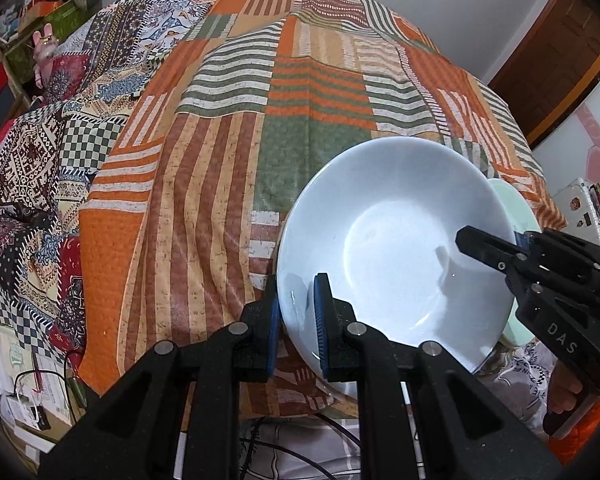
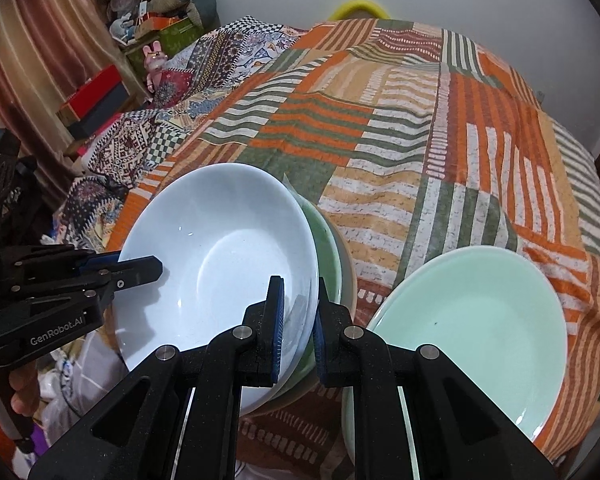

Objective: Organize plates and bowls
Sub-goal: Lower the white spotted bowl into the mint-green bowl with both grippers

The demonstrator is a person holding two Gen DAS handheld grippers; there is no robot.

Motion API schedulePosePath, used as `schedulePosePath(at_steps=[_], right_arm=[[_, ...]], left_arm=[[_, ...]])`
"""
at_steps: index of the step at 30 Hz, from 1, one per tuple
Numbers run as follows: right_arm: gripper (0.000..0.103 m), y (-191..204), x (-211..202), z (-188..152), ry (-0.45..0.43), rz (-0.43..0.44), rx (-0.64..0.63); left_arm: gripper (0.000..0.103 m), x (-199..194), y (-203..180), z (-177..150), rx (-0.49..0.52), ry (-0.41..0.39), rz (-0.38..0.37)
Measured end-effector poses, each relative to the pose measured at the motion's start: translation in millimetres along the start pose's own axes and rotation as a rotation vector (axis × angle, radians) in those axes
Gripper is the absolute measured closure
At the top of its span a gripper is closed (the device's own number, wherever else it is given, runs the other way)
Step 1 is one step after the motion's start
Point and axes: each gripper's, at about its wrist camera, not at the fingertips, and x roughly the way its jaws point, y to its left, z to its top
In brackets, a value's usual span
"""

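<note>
Right wrist view: both tools, left tool (image 2: 139, 270) and right tool (image 2: 297, 320), clamp opposite rims of the white bowl (image 2: 219, 248), directly over the green stack (image 2: 328, 256).

White bowl (image 2: 219, 248), plain. Beside it, mint-green plate (image 2: 472, 332), plain. Under it, cloth (image 1: 227, 152): orange, green, brown and cream striped patches. Grippers black, pads (image 1: 323, 320) blue.

The white bowl (image 2: 219, 256) covers most of the green dish (image 2: 326, 248) beneath it. At lower right of the right view the mint plate (image 2: 476, 328) is partly blocked by gripper arms. Shelf clutter (image 1: 39, 16) at upper left is too small to identify.
</note>
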Motion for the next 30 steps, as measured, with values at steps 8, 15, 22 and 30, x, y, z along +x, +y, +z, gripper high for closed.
schedulePosePath(at_steps=[8,15,22,30], right_arm=[[0.089,0.3,1.8,1.6,-0.001,-0.010,-0.019],[0.089,8.0,-1.8,4.0,-0.009,-0.049,-0.065],[0.085,3.8,-12.5,6.3,-0.049,-0.052,-0.046],[0.064,-4.7,-28.2,5.1,-0.106,-0.055,-0.027]], left_arm=[[0.088,0.5,-2.3,-0.6,0.020,-0.023,0.032],[0.088,-18.0,1.5,2.5,0.005,-0.068,0.012],[0.079,-46.9,3.3,6.3,0.010,-0.155,0.002],[0.071,-39.8,11.9,-0.7,-0.017,-0.137,-0.017]])
